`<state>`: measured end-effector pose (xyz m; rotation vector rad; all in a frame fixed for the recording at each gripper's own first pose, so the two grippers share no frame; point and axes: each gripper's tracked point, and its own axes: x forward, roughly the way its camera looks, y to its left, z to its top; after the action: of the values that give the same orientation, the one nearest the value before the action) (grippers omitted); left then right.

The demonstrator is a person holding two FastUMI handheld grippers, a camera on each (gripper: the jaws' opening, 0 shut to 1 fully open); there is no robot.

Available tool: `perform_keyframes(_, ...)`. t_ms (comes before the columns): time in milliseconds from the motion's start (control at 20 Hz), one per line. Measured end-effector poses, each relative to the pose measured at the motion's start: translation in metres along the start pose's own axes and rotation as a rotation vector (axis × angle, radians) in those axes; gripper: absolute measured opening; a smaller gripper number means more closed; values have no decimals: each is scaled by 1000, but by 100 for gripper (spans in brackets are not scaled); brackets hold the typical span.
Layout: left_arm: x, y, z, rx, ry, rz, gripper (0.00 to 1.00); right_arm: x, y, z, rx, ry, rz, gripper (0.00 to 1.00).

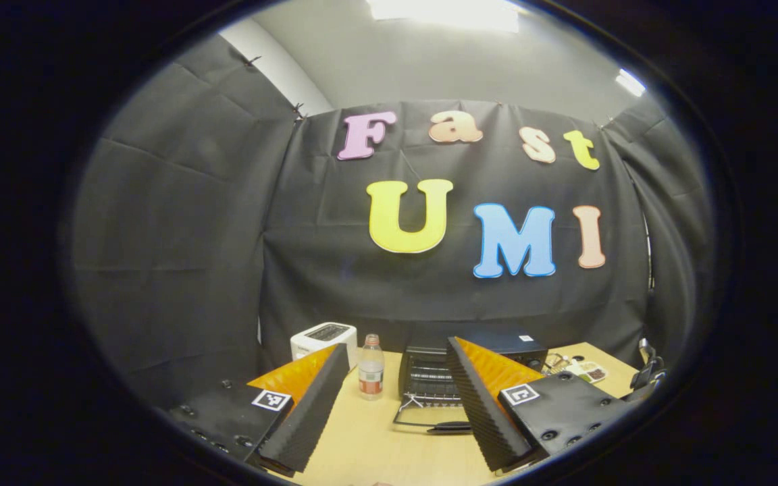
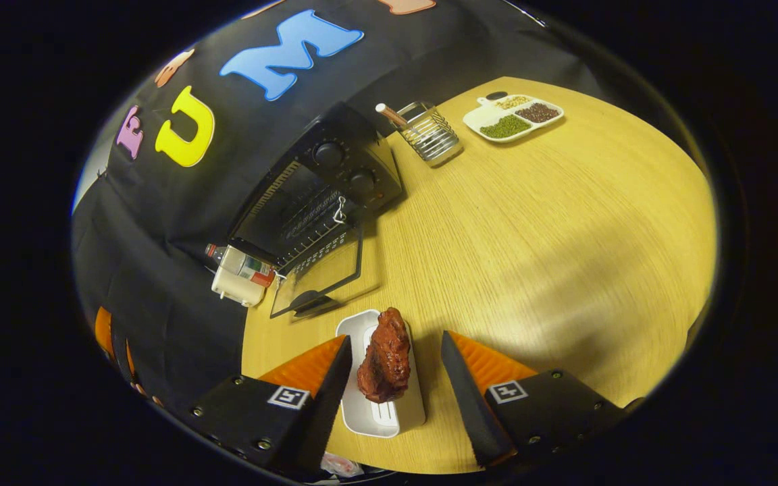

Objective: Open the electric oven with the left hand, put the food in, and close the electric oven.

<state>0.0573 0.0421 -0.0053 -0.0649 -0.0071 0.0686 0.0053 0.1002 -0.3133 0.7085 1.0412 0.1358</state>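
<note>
Counter [image 2: 564,223]: pale wood, black cloth wall behind.
Oven [image 2: 325,182]: black, at counter rear; door [image 2: 318,277] dropped flat, rack visible inside.
Food [image 2: 384,358]: red-brown chunk on white tray [image 2: 375,412], just in front of the door.
Right gripper [image 2: 389,391]: jaws wide apart, straddling tray w/ food between, not touching it; holds nothing.
Left gripper [image 1: 396,405]: jaws wide, empty, above counter facing oven.
Bottle [image 1: 371,368] + toaster [image 1: 323,339]: left of oven.
Utensil holder [image 2: 433,135], divided dish [image 2: 514,116]: right of oven.

Wood-grain table [image 2: 564,223], glossy glass oven door [image 2: 318,277] (black metal oven [image 2: 335,169]), matt cloth wall [image 1: 179,270]
</note>
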Motion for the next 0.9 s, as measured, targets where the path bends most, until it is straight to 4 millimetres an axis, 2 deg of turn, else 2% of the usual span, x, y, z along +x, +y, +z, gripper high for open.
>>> perform_keyframes(250,-1,0,-1,12,1,-7,100,4,6,-10,9,40,21,80)
perform_keyframes(300,1,-1,-1,14,1,-9,100,9,1,-7,16,21,-2,69)
perform_keyframes(350,1,-2,0,16,-1,-12,100,8,2,-9,23,22,-6,35)
perform_keyframes(450,1,-2,0,20,-2,-15,100,6,6,-12,21,40,11,36)
perform_keyframes(500,1,-2,-2,22,1,-17,90,2,4,-9,13,24,6,36)
perform_keyframes(550,0,-1,-2,24,-1,-16,95,5,6,-8,12,22,8,26)
perform_keyframes(600,1,0,-1,24,-2,-15,100,0,11,-5,18,4,29,25)
perform_keyframes(650,1,0,-2,21,-1,-14,100,5,15,-6,7,6,36,18)
perform_keyframes(700,2,0,-3,19,1,-16,97,4,17,-6,-14,9,43,18)
perform_keyframes(750,2,1,-3,19,0,-16,100,4,18,-6,-29,7,47,18)
perform_keyframes(900,4,2,-3,15,-2,-20,100,0,23,-5,-31,2,58,18)
